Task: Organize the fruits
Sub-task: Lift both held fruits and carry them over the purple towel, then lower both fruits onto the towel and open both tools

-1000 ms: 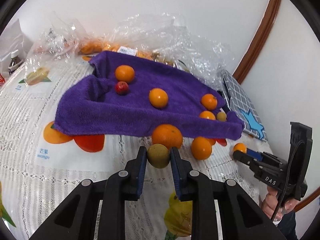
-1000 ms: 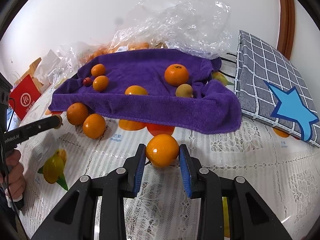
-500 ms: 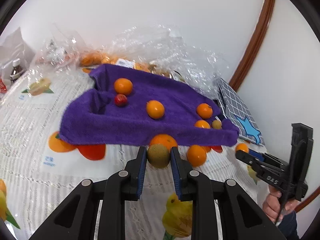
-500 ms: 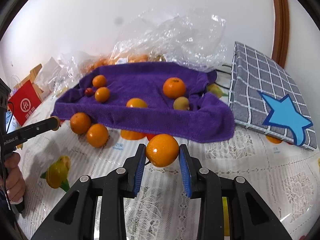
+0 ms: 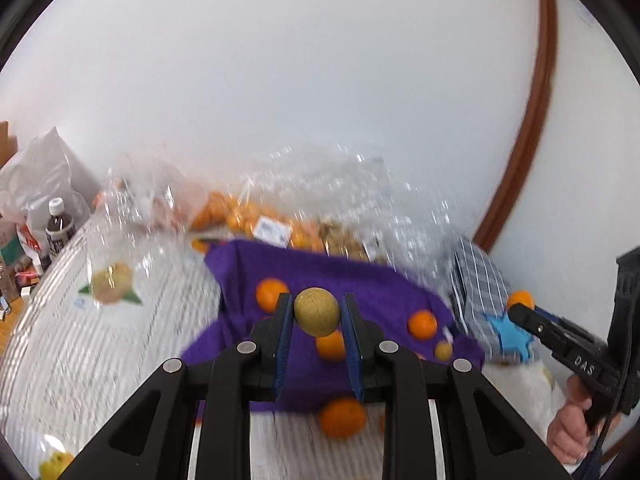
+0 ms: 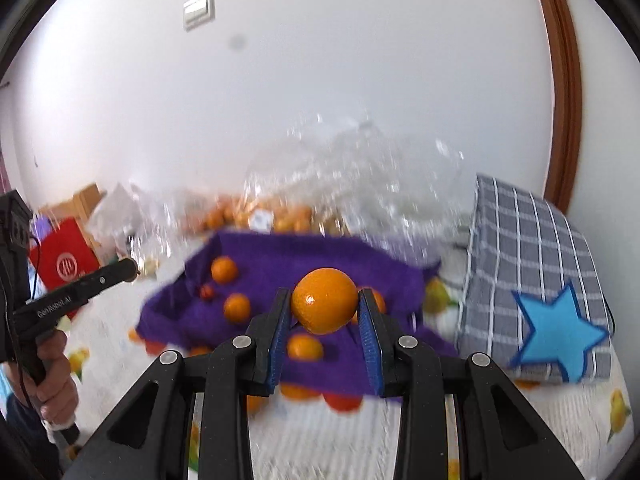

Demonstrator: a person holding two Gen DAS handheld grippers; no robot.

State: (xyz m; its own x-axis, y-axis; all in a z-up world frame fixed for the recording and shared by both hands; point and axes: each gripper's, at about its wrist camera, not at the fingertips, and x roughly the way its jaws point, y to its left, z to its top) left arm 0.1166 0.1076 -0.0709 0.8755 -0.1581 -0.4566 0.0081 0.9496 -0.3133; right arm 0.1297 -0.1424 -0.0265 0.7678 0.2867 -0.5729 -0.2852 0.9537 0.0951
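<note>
Currently left gripper (image 5: 317,312) is clamped on a small round yellow-green speckled fruit (image 5: 317,311), held up off the surface above the purple fleece towel (image 5: 360,280). Right gripper (image 6: 324,307) is clamped on a glossy round orange (image 6: 324,305), also lifted over the towel. Several small oranges (image 6: 237,307) and one tiny red fruit (image 6: 206,291) lie on the towel. Clear plastic bags of fruit (image 6: 280,212) sit behind it, grey checked cushion with blue star (image 6: 536,280) beside it. Background is motion-blurred.
</note>
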